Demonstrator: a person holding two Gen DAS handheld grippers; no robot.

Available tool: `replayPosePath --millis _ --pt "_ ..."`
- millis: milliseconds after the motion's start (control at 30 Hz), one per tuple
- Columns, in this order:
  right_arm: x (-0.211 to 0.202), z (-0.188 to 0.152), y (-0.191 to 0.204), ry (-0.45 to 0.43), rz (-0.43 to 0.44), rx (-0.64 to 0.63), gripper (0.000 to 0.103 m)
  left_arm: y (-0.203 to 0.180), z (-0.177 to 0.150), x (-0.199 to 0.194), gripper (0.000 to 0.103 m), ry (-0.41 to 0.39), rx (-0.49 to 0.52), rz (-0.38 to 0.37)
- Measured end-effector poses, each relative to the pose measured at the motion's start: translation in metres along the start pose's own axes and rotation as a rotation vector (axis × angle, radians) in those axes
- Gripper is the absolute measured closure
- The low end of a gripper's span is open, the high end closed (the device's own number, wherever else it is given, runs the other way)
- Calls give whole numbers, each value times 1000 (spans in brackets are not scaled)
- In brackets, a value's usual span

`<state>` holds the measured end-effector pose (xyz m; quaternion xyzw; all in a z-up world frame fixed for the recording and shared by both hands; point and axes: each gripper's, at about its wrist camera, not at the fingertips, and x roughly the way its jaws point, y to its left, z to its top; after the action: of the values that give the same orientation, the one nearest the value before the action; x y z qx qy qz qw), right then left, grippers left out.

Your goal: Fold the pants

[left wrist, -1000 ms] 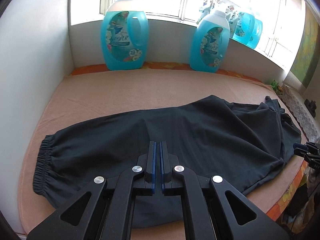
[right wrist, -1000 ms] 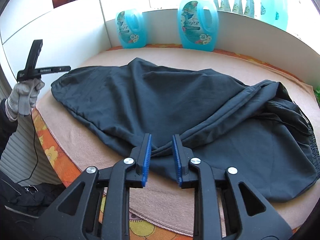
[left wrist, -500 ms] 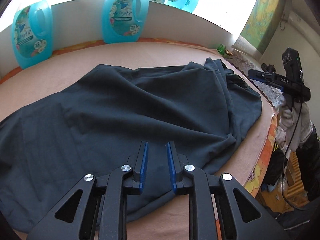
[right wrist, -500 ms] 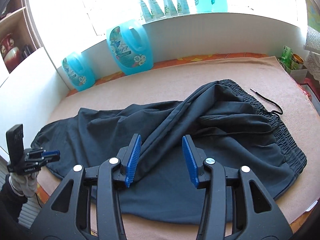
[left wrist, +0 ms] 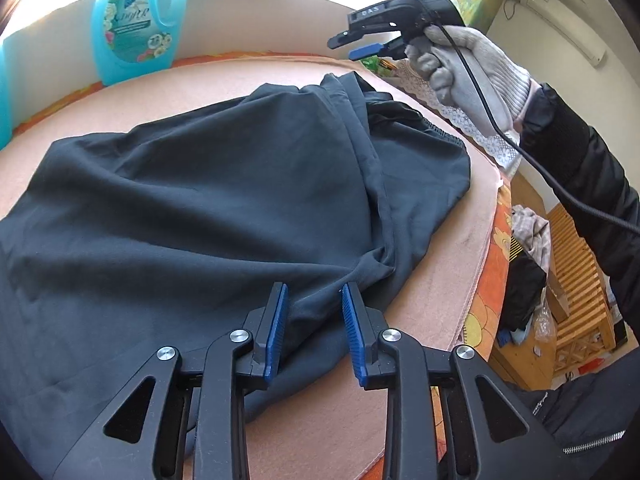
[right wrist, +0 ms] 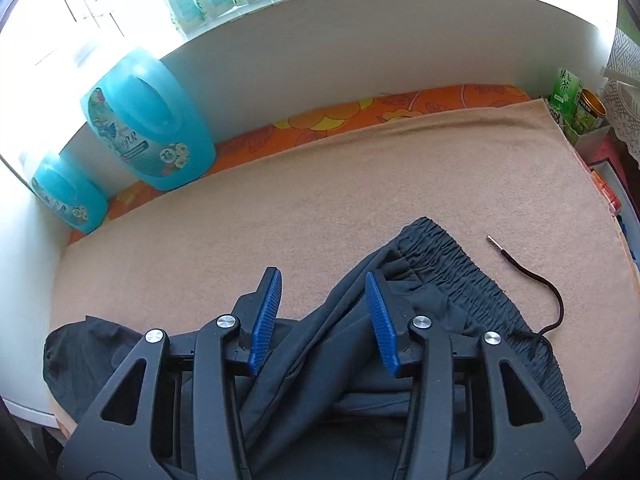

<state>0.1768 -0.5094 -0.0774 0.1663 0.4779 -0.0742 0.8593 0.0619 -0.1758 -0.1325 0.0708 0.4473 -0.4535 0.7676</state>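
The dark pants (left wrist: 224, 200) lie spread and rumpled on the tan blanket (left wrist: 452, 240), no longer held. A second ago the left gripper (left wrist: 313, 292) was pressed together over the flat middle of the cloth; now its blue pads (left wrist: 276, 332) stand apart, having just been opening, above a bunched fold near the front edge, with cloth under the gap but not pinched. The view has swung rightward, so only one blue detergent jug (left wrist: 138, 24) remains fully in sight, and the gloved right hand (left wrist: 468, 68) with its cable now fills the upper right. The right gripper (right wrist: 324, 276) has travelled from the leg seam to the elastic waistband (right wrist: 452, 264); its jaws are spread wider than before, nothing clamped. The loose drawstring (right wrist: 532, 276) trails on the blanket beside the waistband.

Readable writing: "DAS" on the right gripper body, "72" on the nearer jug (right wrist: 148, 120), and Chinese characters on a green tea carton (right wrist: 566, 88).
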Motion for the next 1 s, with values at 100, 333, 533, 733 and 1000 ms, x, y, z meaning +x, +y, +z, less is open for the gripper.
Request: replayPosePath --millis 100,333,533,733,1000 --pt "25 5 -2 52 -64 12 58 7 -1 3 76 11 -19 -11" --pt "63 13 -12 131 -157 27 58 16 -3 7 76 20 -42 -38" --pt "78 8 -11 146 -202 -22 64 20 -3 7 74 13 -53 -58" --pt "47 2 -26 31 -158 14 96 21 -3 8 74 8 -58 -61" --pt "-66 -22 -52 -251 -71 130 98 23 -3 7 74 4 -74 -70"
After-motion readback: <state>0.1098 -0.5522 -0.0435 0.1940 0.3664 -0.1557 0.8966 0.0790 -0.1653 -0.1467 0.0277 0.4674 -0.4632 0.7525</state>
